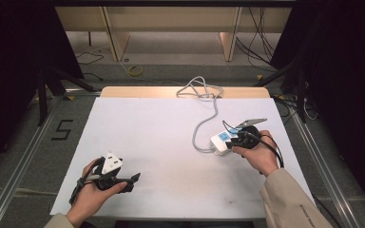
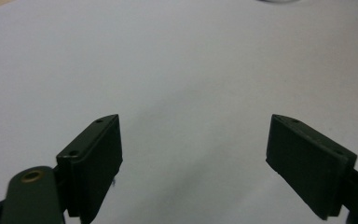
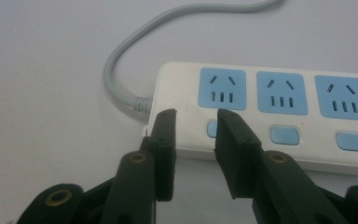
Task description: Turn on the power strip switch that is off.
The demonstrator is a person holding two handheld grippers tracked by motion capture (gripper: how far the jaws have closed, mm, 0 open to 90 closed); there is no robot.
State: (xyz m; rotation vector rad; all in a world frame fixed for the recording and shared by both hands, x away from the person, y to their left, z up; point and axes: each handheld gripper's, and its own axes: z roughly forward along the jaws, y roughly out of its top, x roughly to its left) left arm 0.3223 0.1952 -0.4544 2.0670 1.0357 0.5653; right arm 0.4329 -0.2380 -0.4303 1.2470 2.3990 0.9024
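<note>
Right claw (image 3: pixel 193 126): jaws a little apart, over the near edge of the power strip, nothing pinched.
Power strip (image 3: pixel 265 116): white, three blue sockets, blue buttons below.
Grey cord (image 3: pixel 121 70): curves off its left end.
Bench (image 3: pixel 42 93): white.

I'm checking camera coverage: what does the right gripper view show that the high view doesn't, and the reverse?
The right gripper view alone shows detail on the power strip: three blue sockets, each with a blue switch below it, and the right gripper with its jaws apart at the strip's cable end.
The high view alone shows the left gripper low on the table, and the floor beyond.
Both show the strip, its grey cable and the white tabletop.
</note>
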